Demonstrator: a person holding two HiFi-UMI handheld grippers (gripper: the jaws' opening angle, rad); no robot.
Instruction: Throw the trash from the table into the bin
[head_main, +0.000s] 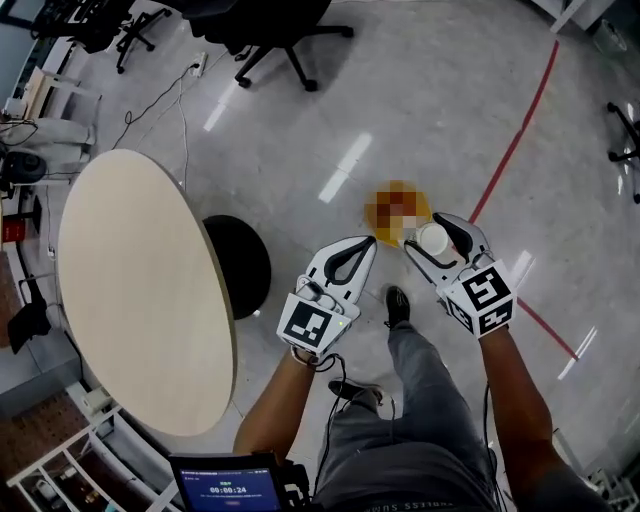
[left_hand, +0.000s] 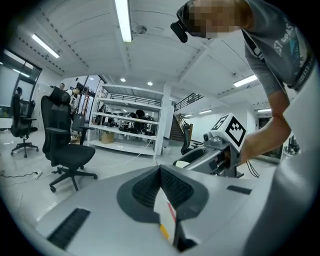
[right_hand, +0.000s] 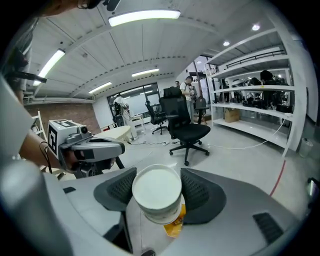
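- Above the grey floor (head_main: 430, 110), right of the oval surface (head_main: 130, 290): holds both grippers out in front, side by side and apart, over the person's shoe (head_main: 397, 303).
- In the left gripper (head_main: 368, 244): pinches a thin white paper scrap (left_hand: 166, 212) with red and yellow print. Jaws fully together on it, scrap upright between the pads, one edge toward the camera.
- In the right gripper (head_main: 428, 232): grips a white cup (right_hand: 156, 192) across its sides. Jaws wide apart, one pad against each flank of the cup, its flat round end facing the camera.
- Under the cup, between the same jaws: a yellow scrap (right_hand: 175, 227), touching the cup's lower edge. Cannot tell whether pinched or only hanging there.
- All three pieces of trash off the surface, up in the jaws over the floor.
- On the floor: a red line (head_main: 514, 130) slanting past the right gripper, and a black chair (head_main: 285, 50) at the top of the head view, well apart from both grippers.
- Beneath the surface: a round black foot (head_main: 245, 265), near the left gripper in the head view.
- Behind, in the right gripper view: white shelving (right_hand: 250, 107).
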